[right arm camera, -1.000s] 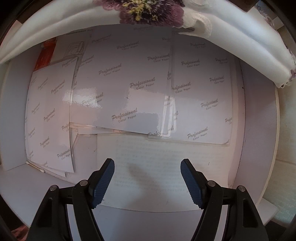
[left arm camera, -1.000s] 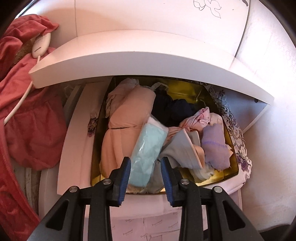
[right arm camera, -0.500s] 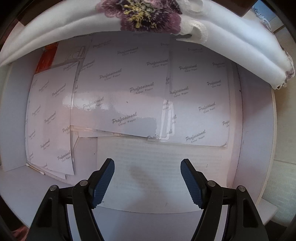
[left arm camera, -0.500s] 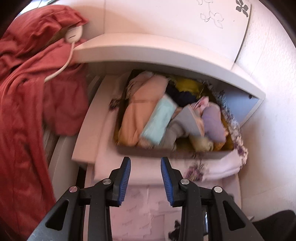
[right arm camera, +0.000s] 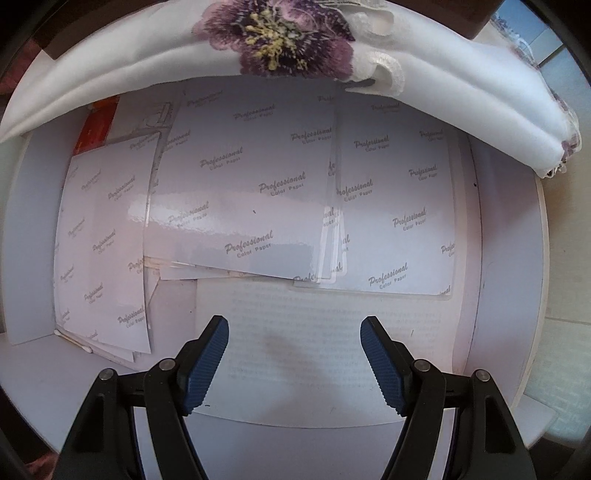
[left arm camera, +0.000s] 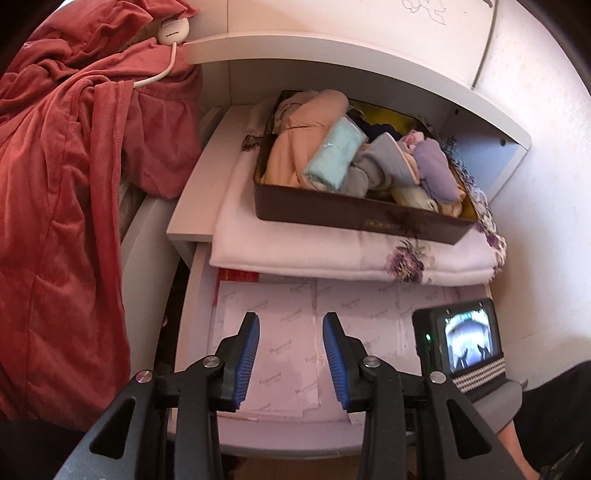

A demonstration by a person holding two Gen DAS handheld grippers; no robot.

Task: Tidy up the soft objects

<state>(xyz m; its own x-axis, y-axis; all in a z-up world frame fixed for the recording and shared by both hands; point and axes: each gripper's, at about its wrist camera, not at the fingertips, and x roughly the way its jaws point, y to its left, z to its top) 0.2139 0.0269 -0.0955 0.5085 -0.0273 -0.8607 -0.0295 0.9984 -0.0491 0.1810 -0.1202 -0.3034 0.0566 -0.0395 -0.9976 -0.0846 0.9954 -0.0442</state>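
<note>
Your left gripper point(left arm camera: 291, 356) is carrying nothing: its blue ribbed fingers point(left arm camera: 246, 360) are parted a little and easing wider, with only the glossy white sheets of printed photo paper point(left arm camera: 280, 325) showing through the gap. That reads as a hand freed up and readying for the next soft item, not one committed to a grasp.

Your right gripper point(right arm camera: 293, 360) is standing wide, released and empty, pointing down at those same white sheets point(right arm camera: 240, 206) in the open drawer below the dark brown rectangular box point(left arm camera: 354, 212). In my judgement it is merely waiting there, out of the way.

The brown box is the landmark. Inside it, the soft things are lying packed side by side: a peach rolled cloth point(left arm camera: 303, 140), a mint-green bundle in clear wrap point(left arm camera: 334, 157), a grey folded piece point(left arm camera: 380, 162) and a lilac roll point(left arm camera: 436, 171). They seem packed tight so each stays rolled and visible.

Under the box, a folded white cloth with purple embroidered flowers point(left arm camera: 332, 251) is cushioning it on the shelf. Left of the box, a crumpled red velvet garment point(left arm camera: 62, 177) is hanging loose, with a white corded controller point(left arm camera: 173, 31) resting on it. That garment looks like the biggest unsorted soft item.
</note>
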